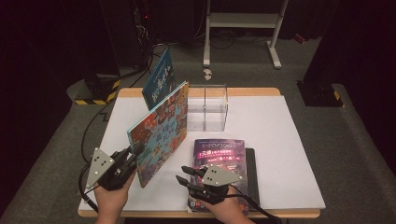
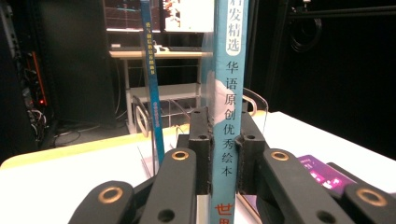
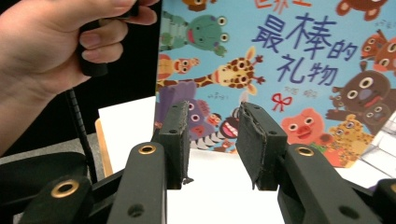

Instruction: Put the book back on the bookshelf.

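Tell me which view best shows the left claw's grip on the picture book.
The left gripper view: both pads press the picture book's spine. The high view shows the left claw at the book's lower corner. The right gripper view shows its animal cover.

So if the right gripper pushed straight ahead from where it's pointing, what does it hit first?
Most likely the colourful animal picture book, whose cover faces the right gripper past its empty jaws; how far off is hard to judge.
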### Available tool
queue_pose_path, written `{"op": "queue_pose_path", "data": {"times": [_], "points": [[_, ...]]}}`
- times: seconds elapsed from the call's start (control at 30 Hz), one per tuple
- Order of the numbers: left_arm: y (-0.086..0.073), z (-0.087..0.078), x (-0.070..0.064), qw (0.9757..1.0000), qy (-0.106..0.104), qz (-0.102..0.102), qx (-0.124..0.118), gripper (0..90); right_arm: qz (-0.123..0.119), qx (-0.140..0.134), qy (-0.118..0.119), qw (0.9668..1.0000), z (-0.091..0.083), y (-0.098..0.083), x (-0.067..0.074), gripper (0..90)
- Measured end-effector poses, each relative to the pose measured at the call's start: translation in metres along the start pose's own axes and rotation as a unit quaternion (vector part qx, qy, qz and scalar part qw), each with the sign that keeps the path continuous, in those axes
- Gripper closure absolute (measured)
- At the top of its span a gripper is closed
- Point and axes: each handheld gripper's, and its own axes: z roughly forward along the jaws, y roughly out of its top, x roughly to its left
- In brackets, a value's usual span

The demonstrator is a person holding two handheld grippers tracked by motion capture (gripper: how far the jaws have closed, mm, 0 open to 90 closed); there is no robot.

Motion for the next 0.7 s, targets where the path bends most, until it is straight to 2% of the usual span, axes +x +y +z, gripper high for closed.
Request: {"op": "queue_pose_path", "data": {"times": [0.3,0.7], "points": [[-0.001,-0.007,0.006,0.9999,-0.011,0.002,0.013,80.4,0.005,0.006,-0.021,0.9997,-0.013,0.001,-0.015,63.5],[-0.004,-0.020,0.019,0.9996,-0.009,-0.009,0.024,80.4,0.018,0.007,-0.064,0.9978,-0.037,-0.005,-0.041,63.5]]}}
